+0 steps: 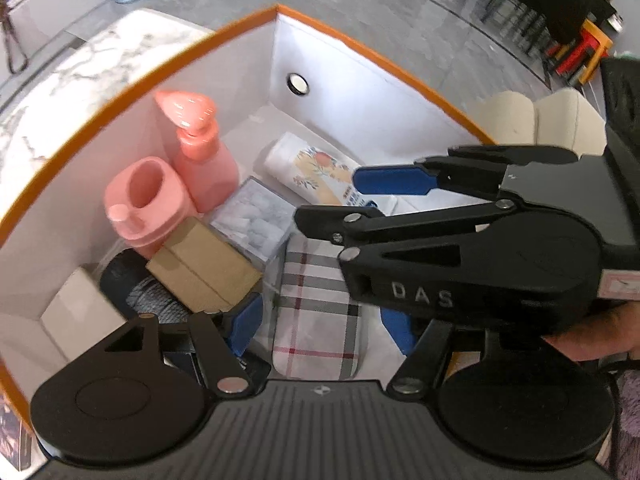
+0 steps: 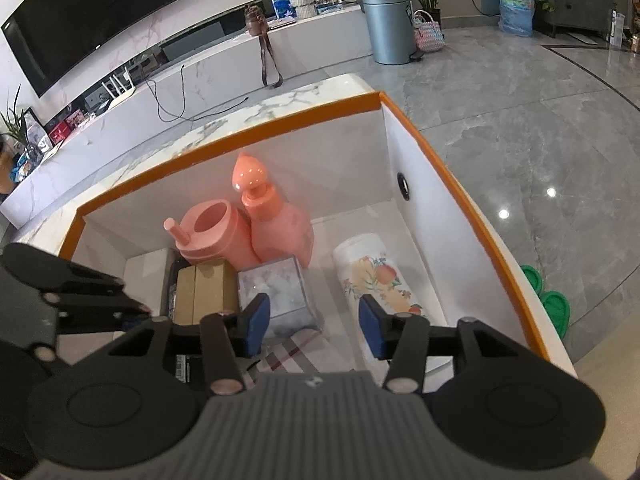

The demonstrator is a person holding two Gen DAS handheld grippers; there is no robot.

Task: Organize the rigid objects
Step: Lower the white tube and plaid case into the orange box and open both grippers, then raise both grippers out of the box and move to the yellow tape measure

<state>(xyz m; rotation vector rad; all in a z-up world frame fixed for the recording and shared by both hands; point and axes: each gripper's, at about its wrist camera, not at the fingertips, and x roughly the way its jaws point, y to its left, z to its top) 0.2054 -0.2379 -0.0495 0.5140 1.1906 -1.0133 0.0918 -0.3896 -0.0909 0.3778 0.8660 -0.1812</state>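
A: What is the biggest thing here?

B: The box (image 2: 472, 216), white inside with an orange rim. It stands on a marble table (image 2: 240, 120), and both grippers hang over it, pointing down into it.

A: And what lies inside?

B: Against the far wall stand a pink jug (image 2: 218, 236) and a pink pump bottle (image 2: 280, 228), touching each other. A white tube (image 2: 372, 268) with a fruit print lies on the floor of the box, near the right wall. A plaid case (image 1: 316, 316) lies flat in the near part. Just before the pink things sit a brown carton (image 1: 204, 268) and a clear small box (image 1: 256, 216), side by side. A white carton (image 1: 80, 316) stands in the left corner, and a dark round thing (image 1: 124, 280) lies partly under the brown carton; I cannot tell what it is.

A: The grippers?

B: The left gripper (image 1: 324, 328) has its fingers wide apart over the plaid case, holding nothing. The right gripper (image 2: 314, 324) has fingers apart too, with nothing pressed between them; the plaid case is below them. In the left view, a hand (image 1: 592, 336) holds it.
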